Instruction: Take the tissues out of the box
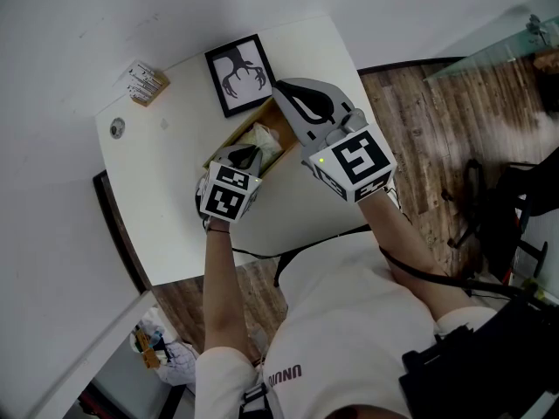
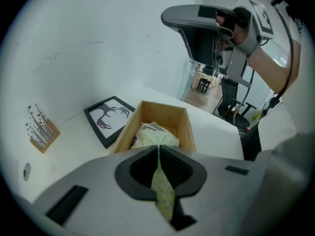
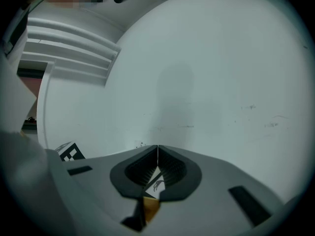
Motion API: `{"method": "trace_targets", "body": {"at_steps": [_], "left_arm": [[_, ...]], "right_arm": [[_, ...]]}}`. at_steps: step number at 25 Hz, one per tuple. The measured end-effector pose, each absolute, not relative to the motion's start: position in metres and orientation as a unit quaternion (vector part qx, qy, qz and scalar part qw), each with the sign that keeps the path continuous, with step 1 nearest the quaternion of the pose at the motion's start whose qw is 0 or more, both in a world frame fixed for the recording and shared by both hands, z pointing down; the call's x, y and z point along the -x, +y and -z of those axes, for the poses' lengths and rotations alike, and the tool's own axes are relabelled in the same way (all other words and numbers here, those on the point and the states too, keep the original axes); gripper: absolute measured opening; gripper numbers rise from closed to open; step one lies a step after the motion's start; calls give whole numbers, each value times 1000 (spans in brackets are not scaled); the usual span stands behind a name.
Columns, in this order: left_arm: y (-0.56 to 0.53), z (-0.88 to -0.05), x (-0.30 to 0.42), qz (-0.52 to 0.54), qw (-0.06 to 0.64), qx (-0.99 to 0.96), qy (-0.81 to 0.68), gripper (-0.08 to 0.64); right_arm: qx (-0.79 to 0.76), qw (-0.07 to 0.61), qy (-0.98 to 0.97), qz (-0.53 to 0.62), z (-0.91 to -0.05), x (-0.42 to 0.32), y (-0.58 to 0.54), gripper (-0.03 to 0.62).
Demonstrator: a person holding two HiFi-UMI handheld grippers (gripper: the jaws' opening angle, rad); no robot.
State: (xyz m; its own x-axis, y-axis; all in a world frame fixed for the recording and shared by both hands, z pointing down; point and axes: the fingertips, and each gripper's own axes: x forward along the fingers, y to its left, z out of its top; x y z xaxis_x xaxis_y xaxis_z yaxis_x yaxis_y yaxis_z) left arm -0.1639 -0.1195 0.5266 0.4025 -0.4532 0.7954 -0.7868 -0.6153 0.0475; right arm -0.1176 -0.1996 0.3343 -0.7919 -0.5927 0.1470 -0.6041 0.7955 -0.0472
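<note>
An open wooden box [image 1: 229, 138] stands on the white table [image 1: 157, 208] with crumpled pale tissues [image 1: 267, 138] inside. My left gripper [image 1: 247, 155] hovers over the box's near end. In the left gripper view its jaws [image 2: 158, 149] are shut on a strip of pale yellow patterned tissue [image 2: 162, 191], which hangs down behind the pads. More tissues [image 2: 152, 134] lie in the box [image 2: 184, 127] below. My right gripper [image 1: 281, 88] is held high above the box's far end, shut with nothing between its jaws [image 3: 157, 149]. It also shows raised in the left gripper view [image 2: 167, 16].
A black-framed antler picture [image 1: 240, 74] lies flat just beyond the box. A small wooden holder of sticks [image 1: 146, 82] sits at the table's far left by the wall. A round socket [image 1: 116, 127] is set in the tabletop. Office chairs [image 1: 498, 225] stand on the wooden floor to the right.
</note>
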Motion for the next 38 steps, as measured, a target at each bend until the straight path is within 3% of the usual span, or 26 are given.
{"method": "trace_targets", "body": {"at_steps": [38], "left_arm": [[-117, -491, 165, -362, 155, -814, -427, 12]], "right_arm": [[-313, 64, -946, -45, -334, 121, -198, 20]]}}
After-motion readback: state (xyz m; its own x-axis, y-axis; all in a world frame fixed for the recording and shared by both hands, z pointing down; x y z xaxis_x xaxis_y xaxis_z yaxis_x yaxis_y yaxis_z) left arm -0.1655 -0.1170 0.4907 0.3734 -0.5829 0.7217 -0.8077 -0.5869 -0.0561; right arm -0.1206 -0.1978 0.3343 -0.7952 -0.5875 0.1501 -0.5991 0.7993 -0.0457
